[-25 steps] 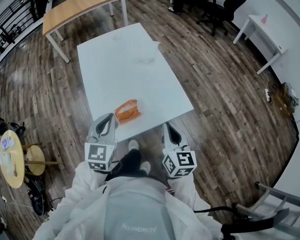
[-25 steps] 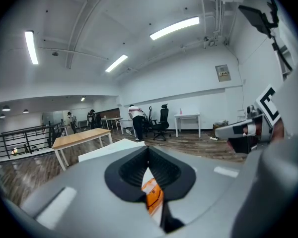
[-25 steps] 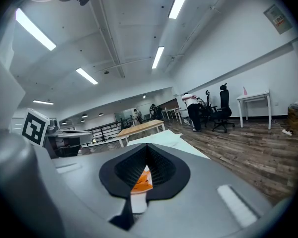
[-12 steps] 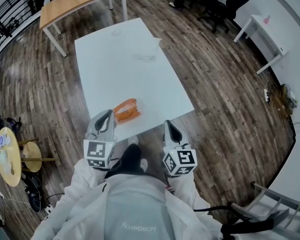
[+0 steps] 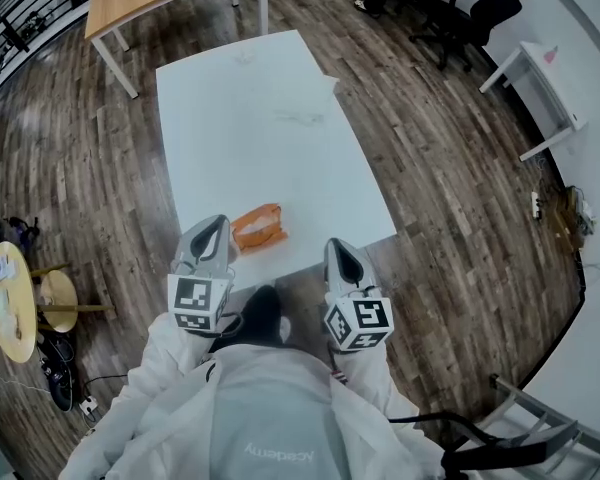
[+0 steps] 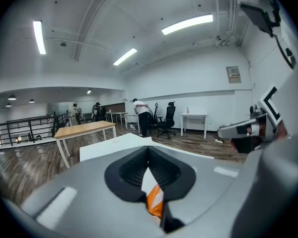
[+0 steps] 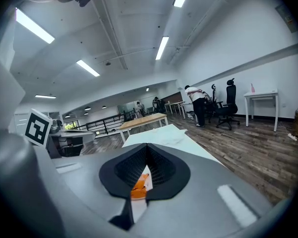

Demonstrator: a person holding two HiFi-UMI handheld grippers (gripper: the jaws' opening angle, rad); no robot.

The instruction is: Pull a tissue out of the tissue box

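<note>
Both claws are clenched and empty. The left gripper [image 5: 216, 226] sits just beside the left end of the orange tissue box [image 5: 258, 228], and the right gripper [image 5: 336, 248] is to its lower right, at the near edge of the white table [image 5: 250, 118]. The box lies low in the frame's centre, close to that edge. I can't make out a tissue poking up from here. I'd open one claw before reaching in, come down over the top slot and nip only the tissue. The other claw should pin the light box so it doesn't lift.
</note>
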